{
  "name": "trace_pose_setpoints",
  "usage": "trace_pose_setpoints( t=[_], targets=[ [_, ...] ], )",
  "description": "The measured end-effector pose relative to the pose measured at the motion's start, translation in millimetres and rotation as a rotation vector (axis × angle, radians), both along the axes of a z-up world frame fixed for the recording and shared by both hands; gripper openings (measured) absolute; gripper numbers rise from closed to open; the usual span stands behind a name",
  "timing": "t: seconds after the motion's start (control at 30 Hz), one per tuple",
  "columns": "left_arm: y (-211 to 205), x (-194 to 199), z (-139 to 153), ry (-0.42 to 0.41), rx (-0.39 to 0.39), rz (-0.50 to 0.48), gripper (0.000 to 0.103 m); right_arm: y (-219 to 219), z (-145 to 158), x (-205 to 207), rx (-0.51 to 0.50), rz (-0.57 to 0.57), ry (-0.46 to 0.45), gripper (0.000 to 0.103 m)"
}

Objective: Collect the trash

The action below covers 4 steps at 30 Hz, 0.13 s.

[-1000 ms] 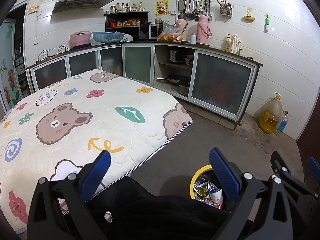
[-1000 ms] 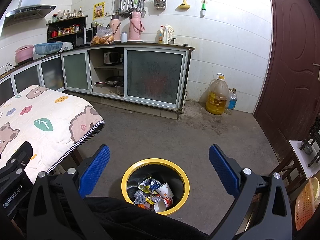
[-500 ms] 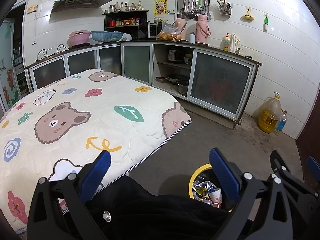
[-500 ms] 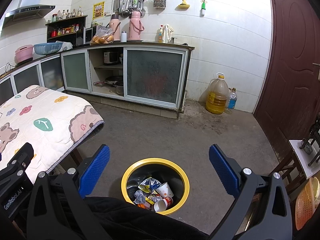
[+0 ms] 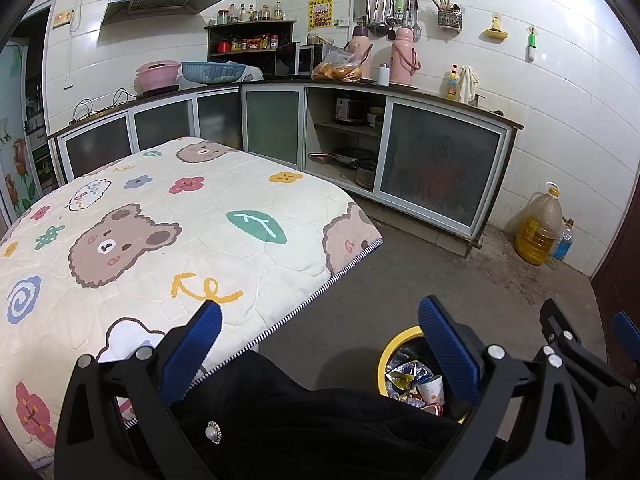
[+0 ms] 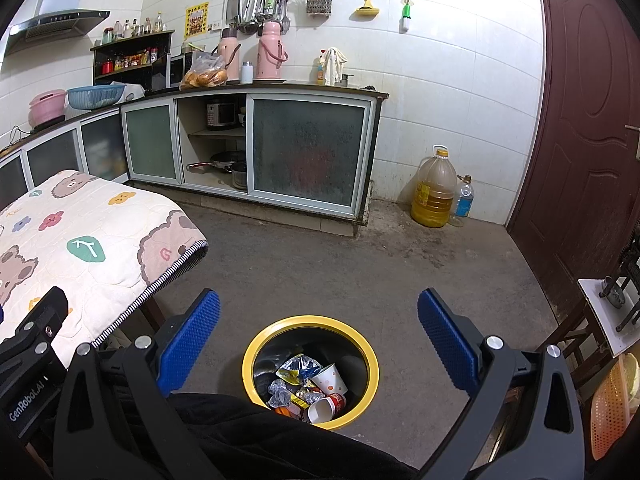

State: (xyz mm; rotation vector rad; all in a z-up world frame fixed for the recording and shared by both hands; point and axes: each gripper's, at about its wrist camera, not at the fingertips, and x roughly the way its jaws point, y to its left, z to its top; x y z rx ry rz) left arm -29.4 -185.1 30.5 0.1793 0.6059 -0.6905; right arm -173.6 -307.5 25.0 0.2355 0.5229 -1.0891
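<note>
A yellow-rimmed trash bin [image 6: 372, 350] stands on the concrete floor right below my right gripper [image 6: 319, 322], which hangs open and empty above it. Inside lie paper cups [image 6: 328, 378], a foil wrapper [image 6: 298, 366] and other crumpled trash. In the left wrist view the same trash bin [image 5: 394, 344] shows at the lower right, partly hidden by my left gripper's blue finger pad [image 5: 448, 346]. My left gripper [image 5: 320, 336] is open and empty, over the near corner of the table covered with a bear-print quilt [image 5: 160, 232].
Dark clothing of the person [image 6: 280, 436] fills the bottom of both views. Kitchen cabinets [image 6: 308, 152] line the far wall. An oil jug [image 6: 436, 188] and a water bottle [image 6: 464, 200] stand by the brown door [image 6: 580, 120]. A small stand [image 6: 608, 320] is at the right.
The left wrist view has shifted slightly, so the table and the bin sit a little lower and nearer. The right gripper has hardly moved. Both stay open.
</note>
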Motion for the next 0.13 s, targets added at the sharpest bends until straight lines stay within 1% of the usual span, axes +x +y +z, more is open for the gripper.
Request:
trace_pose_setpoints(
  t=[0.13],
  targets=[
    [0.0,0.3,0.8,-0.002,-0.002,0.0,0.095,-0.2,0.2,-0.2,0.001,0.0,0.0,0.095]
  ],
)
